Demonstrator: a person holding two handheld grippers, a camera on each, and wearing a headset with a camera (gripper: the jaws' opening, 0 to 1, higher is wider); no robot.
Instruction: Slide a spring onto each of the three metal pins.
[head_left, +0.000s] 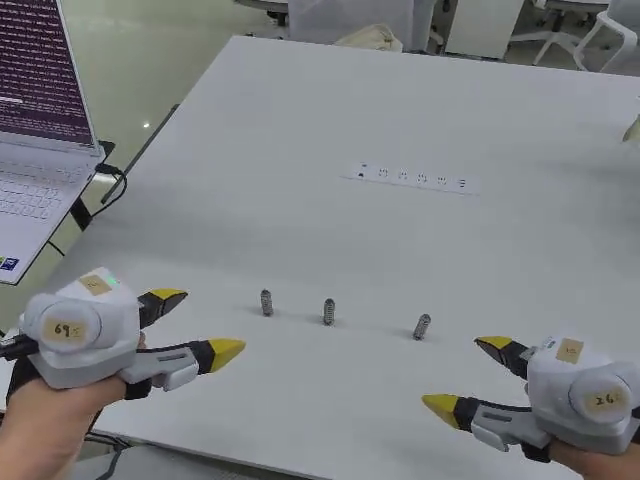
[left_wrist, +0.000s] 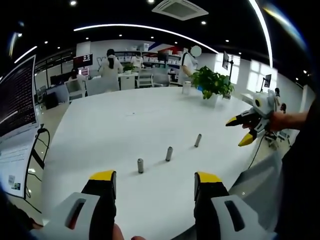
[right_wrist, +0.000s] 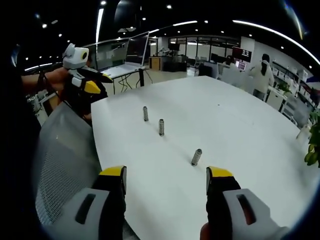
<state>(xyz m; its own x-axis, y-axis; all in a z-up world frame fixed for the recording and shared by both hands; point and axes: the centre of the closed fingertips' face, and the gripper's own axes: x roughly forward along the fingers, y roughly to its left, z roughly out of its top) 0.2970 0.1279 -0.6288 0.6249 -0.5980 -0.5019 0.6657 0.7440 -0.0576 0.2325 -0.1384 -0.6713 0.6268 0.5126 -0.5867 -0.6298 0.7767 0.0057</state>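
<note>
1. Pins (head_left: 329, 311), three, in a row near front edge of table (head_left: 400, 120), each seemingly sprung already; rightmost pin (head_left: 422, 326) leaning
2. Left gripper (head_left: 200, 322), right gripper (head_left: 467, 373): both released, empty, clear of row
3. Risk: stray jaw nudge topples leaning pin

You're in an open-plan office: a laptop (head_left: 35, 150) sits beside your white counter (head_left: 400, 120), people (left_wrist: 110, 62) are at desks with monitors, near a potted plant (left_wrist: 212, 82) under ceiling spotlights.

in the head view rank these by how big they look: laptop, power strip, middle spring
1. laptop, largest, though cut off by the frame edge
2. power strip
3. middle spring, smallest despite being nearer the camera
</note>
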